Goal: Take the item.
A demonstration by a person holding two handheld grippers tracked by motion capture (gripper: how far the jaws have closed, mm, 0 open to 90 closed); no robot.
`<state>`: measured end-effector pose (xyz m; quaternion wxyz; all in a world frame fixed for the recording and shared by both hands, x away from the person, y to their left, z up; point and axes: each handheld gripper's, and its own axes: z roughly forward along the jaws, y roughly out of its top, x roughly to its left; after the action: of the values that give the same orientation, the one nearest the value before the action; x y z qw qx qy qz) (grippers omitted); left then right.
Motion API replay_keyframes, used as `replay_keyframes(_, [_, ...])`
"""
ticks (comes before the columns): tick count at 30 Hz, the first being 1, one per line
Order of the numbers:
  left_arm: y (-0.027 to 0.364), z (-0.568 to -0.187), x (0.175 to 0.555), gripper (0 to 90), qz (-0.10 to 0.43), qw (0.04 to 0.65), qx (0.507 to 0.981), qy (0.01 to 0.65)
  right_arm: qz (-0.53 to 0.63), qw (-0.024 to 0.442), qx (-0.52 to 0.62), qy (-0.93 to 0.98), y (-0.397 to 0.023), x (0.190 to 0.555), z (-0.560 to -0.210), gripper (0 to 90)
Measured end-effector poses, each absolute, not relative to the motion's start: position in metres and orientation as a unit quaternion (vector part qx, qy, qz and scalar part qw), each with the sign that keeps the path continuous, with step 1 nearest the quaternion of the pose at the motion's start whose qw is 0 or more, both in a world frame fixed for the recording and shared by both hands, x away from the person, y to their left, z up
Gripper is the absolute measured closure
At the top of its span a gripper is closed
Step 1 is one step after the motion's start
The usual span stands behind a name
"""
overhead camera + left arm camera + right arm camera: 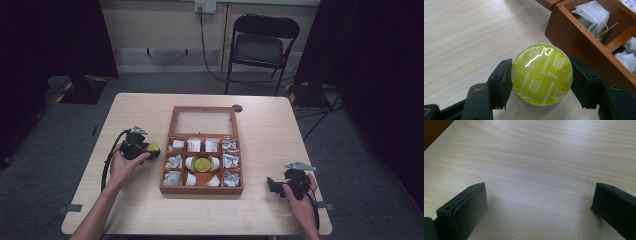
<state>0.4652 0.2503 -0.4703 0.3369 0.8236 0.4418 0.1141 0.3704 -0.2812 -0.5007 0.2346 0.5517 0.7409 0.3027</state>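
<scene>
The left hand-held gripper is pinching a green coffee capsule by its rim, foil up, just beside the wooden box's left wall, probably to set it on the surface. The right hand-held gripper is waiting spread near the right edge.

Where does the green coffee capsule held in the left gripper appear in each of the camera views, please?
High view: the green coffee capsule sits left of centre, at the tip of the left gripper, just left of the wooden box.
Left gripper view: the capsule is at centre, clamped between the black fingers.
Right gripper view: not in it.
Shared landmark: the wooden box, beside the capsule.
</scene>
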Motion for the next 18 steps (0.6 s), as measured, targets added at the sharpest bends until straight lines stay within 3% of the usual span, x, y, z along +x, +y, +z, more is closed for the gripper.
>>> replay_keyframes(13, [0.2516,-0.4723,0.4652,37.1,0.105,0.342,0.821,0.446,0.303,0.235,0.552,0.741,-0.2812,0.3704,-0.5007,0.0])
replay_keyframes(18, [0.252,-0.4735,0.4661,25.8,0.104,0.347,0.815,0.452,0.303,0.234,0.552,0.741,-0.2812,0.3704,-0.5007,0.0])
